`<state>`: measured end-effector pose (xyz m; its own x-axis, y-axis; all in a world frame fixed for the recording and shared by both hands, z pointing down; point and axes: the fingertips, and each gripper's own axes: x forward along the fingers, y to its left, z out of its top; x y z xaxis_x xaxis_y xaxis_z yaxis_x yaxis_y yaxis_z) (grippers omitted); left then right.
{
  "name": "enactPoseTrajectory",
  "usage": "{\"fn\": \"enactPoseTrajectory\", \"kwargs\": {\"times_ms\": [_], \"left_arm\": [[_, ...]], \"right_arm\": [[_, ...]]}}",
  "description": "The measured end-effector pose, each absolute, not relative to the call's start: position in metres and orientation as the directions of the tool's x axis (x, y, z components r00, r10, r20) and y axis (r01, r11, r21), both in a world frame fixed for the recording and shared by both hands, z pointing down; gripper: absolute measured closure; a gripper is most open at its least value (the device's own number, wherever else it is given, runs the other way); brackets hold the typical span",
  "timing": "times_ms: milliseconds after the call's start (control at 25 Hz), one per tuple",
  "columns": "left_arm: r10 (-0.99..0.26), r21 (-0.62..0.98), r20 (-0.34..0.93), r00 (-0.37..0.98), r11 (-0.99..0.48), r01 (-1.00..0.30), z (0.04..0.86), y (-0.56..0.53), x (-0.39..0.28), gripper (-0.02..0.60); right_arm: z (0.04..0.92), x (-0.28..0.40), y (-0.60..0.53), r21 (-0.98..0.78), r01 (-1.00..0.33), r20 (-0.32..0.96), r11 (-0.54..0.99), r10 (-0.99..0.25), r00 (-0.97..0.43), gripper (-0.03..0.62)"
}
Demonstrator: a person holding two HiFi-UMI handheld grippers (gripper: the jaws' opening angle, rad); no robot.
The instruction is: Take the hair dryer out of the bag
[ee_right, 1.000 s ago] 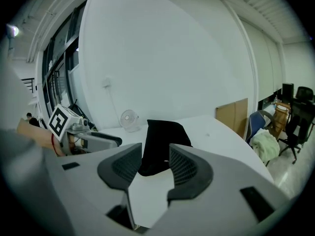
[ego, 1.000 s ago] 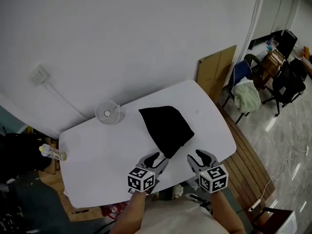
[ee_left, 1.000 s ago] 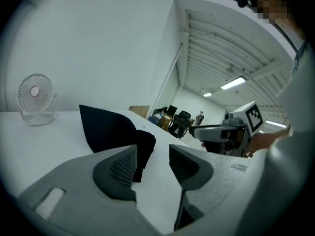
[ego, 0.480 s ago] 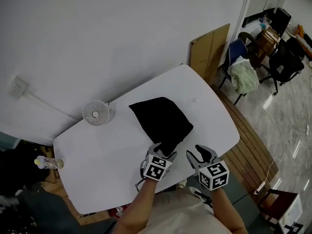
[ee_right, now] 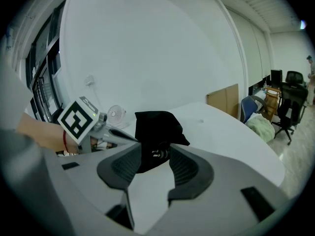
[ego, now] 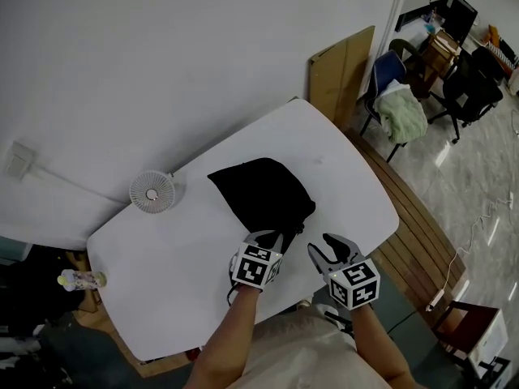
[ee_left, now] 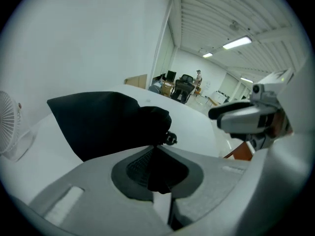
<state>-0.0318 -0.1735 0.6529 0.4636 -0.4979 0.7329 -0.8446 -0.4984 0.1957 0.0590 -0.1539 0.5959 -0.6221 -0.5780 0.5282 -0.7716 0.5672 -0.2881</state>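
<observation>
A black drawstring bag (ego: pixel 261 193) lies on the white table (ego: pixel 178 254), its puckered mouth end pointing toward me. My left gripper (ego: pixel 271 238) is shut on the bag's near edge; in the left gripper view black fabric (ee_left: pixel 158 173) is pinched between the closed jaws (ee_left: pixel 155 152), with the cord toggle (ee_left: pixel 170 138) just beyond. My right gripper (ego: pixel 324 246) hovers to the right of the bag's mouth, open, with nothing between its pads (ee_right: pixel 183 167). The bag (ee_right: pixel 156 127) shows past its jaws. No hair dryer is visible.
A small white fan (ego: pixel 151 191) stands at the table's back left. A bottle (ego: pixel 79 279) sits off the table's left end. A cardboard sheet (ego: pixel 340 71) leans on the wall; chairs (ego: pixel 405 108) stand at the right. The table's near edge is under my hands.
My left gripper, open a second ago, has dropped forward onto the bag's near end and closed on the fabric. The right gripper has sunk slightly and stays open.
</observation>
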Motion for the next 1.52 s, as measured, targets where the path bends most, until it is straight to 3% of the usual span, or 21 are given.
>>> {"fn": "enactPoseTrajectory", "kwargs": {"times_ms": [480, 1520], "left_arm": [[-0.507, 0.354, 0.642, 0.575, -0.469, -0.809, 0.6, -0.216, -0.032, 0.558], [-0.467, 0.426, 0.64, 0.611, -0.446, -0.787, 0.61, -0.231, -0.05, 0.557]], "right_arm": [[0.615, 0.033, -0.185, -0.278, -0.766, 0.557, 0.58, -0.552, -0.621, 0.389], [0.703, -0.028, -0.243, -0.254, -0.721, 0.818, 0.644, -0.255, -0.516, 0.328]]}}
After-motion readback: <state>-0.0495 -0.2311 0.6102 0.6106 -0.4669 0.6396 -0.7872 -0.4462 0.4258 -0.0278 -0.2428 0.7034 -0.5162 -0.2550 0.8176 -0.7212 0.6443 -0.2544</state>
